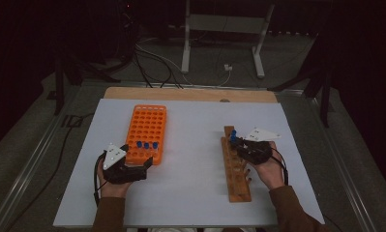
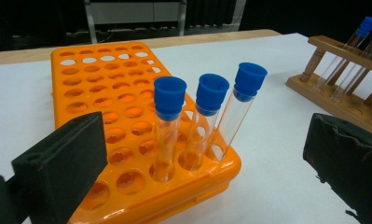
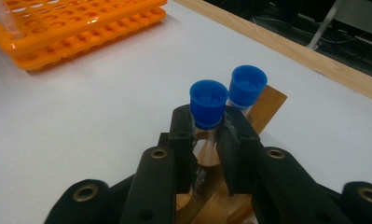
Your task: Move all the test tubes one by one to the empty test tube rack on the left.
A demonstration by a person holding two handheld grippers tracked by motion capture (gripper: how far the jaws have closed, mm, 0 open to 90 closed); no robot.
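While we look down on the white table (image 1: 190, 193), we see our two hands come in from the near edge, each with a black gripper. The orange rack (image 1: 146, 133) lies on the left half, its long side running near to far; the wooden rack (image 1: 235, 166) lies on the right half, also running near to far.

Our left gripper (image 1: 143, 166) rests just beside the near end of the orange rack (image 2: 104, 112). Its jaws stand wide apart and hold nothing; in the left gripper view they frame the rack's near corner without touching it. Three clear tubes with blue caps stand in a row in that near end: the left tube (image 2: 167, 126), the middle tube (image 2: 203, 119) and the right tube (image 2: 239, 105), which tilts a little to the right. The other holes of the orange rack show no tubes.

Our right gripper (image 3: 206, 135) sits over the far end of the wooden rack (image 3: 263, 105). Its jaws are closed almost together on a capped tube (image 3: 208, 103), pinching the clear glass just below the blue cap. A second capped tube (image 3: 247, 84) stands just beyond it in the same rack, near the gripped one.
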